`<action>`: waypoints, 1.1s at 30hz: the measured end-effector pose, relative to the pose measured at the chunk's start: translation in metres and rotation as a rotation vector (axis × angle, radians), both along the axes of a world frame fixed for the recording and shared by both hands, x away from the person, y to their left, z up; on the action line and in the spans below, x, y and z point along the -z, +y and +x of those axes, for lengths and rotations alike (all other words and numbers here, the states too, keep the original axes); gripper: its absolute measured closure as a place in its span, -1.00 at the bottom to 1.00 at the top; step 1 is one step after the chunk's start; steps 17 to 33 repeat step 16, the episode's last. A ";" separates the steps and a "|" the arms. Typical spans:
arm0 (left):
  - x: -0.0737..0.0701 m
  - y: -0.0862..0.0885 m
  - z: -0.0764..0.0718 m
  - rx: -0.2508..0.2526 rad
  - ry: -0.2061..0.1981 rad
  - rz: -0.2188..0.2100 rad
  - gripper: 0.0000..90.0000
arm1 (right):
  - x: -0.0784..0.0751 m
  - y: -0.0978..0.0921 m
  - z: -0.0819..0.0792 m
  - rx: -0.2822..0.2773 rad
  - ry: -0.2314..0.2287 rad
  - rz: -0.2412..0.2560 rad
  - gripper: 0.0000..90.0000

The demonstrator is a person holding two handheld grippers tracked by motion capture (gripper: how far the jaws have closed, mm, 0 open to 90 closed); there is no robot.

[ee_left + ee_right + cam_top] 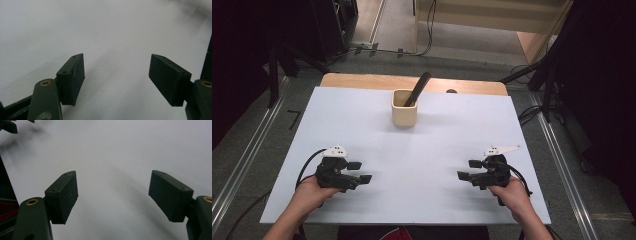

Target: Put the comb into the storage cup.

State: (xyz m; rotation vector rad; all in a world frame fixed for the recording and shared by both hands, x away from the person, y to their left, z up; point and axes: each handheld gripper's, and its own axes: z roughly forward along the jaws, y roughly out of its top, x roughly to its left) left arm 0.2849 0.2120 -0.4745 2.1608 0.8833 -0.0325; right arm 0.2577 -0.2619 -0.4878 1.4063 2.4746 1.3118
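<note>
A white table (362,130) stands on a grey floor (257,150) with metal rails along both sides and dark stands behind; at its near left the left gripper (360,171) rests low with jaws spread and nothing between them. In the middle toward the far edge, well apart from both hands with bare white surface all round, stands a cream cup (404,107) holding a dark spoon (418,89) that leans right. At the near right the right gripper (469,169) is likewise spread on nothing, and the gripper views show bare table between the pads (72,80).
</note>
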 end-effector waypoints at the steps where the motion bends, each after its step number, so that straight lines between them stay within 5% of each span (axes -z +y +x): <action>1: 0.000 0.000 0.000 0.001 0.001 0.004 -0.33 | 0.000 0.000 0.000 0.000 -0.002 -0.001 -0.52; 33: 0.001 -0.001 0.000 0.000 0.000 0.006 -0.33 | 0.000 0.001 -0.001 -0.006 -0.012 -0.016 -0.52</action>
